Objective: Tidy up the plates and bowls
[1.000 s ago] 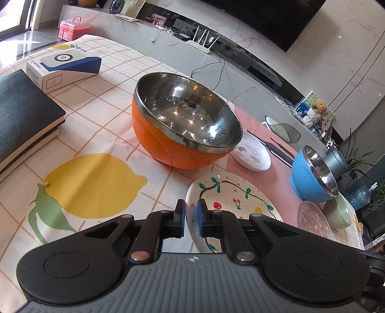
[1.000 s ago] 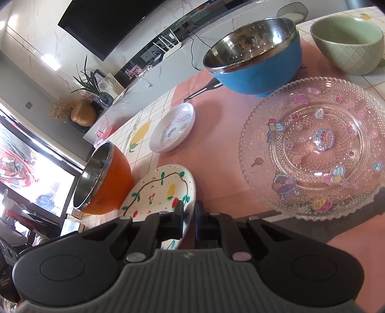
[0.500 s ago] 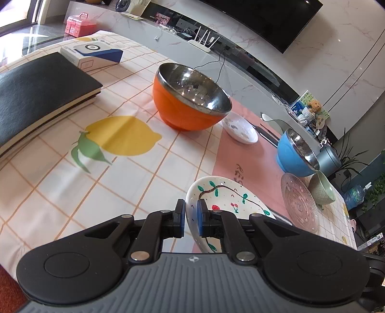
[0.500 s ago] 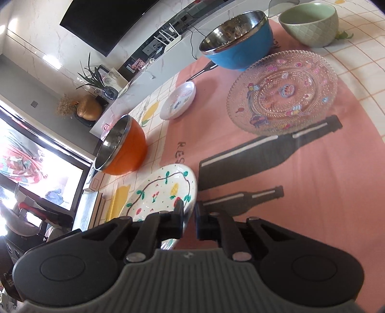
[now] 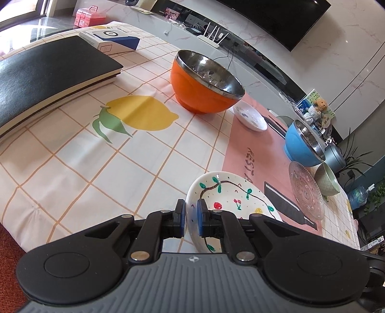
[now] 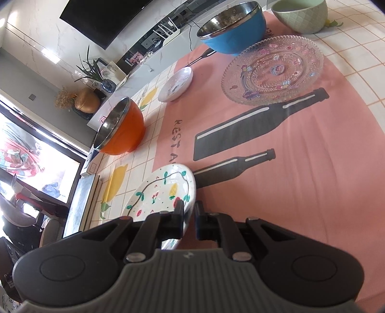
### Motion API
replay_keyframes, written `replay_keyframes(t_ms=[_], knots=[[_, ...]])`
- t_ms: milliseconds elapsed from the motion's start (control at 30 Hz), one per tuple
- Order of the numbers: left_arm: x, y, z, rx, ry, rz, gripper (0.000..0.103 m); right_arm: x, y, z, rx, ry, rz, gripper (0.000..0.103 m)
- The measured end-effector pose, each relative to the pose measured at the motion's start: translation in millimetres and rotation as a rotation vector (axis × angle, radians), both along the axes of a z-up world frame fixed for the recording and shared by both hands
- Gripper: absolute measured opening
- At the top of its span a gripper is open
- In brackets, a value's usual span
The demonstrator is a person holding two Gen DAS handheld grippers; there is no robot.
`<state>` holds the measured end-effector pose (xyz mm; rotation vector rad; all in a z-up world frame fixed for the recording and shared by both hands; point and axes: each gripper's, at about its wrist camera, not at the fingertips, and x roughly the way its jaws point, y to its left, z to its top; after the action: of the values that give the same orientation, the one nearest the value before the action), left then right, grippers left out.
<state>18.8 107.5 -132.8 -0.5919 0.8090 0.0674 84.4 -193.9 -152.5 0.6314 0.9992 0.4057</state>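
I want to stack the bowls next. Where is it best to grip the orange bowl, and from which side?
Grip the orange bowl at its thin steel rim, on the near side, coming from above: one finger inside, one outside. Its round wall is too wide to span, and it stands upright and open.

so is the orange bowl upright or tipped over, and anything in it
Upright: the orange bowl sits on its base on the tablecloth, rim up. Its steel inside looks empty.

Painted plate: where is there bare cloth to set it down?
Free: the checked cloth between the black book, the orange bowl and the painted plate; also the pink bottle print below the glass plate. Crowded: by the blue bowl and green bowl.
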Motion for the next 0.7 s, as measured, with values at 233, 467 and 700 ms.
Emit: replay_keyframes(t_ms=[233, 467, 700], knots=[[4.1, -5.0, -2.5, 0.027, 0.011, 0.006, 0.012, 3.3, 4.3, -6.3, -0.029, 0.002, -0.002, 0.007], [4.5, -3.9, 0.1, 0.018, 0.015, 0.011, 0.017, 2.3, 7.2, -2.2, -0.063, -0.023, 0.018, 0.013], [-2.0, -7.8, 17.3, 0.1, -0.02, 0.004, 0.032, -3.2, -3.9, 14.8, -0.127, -0.089, 0.004, 0.034]])
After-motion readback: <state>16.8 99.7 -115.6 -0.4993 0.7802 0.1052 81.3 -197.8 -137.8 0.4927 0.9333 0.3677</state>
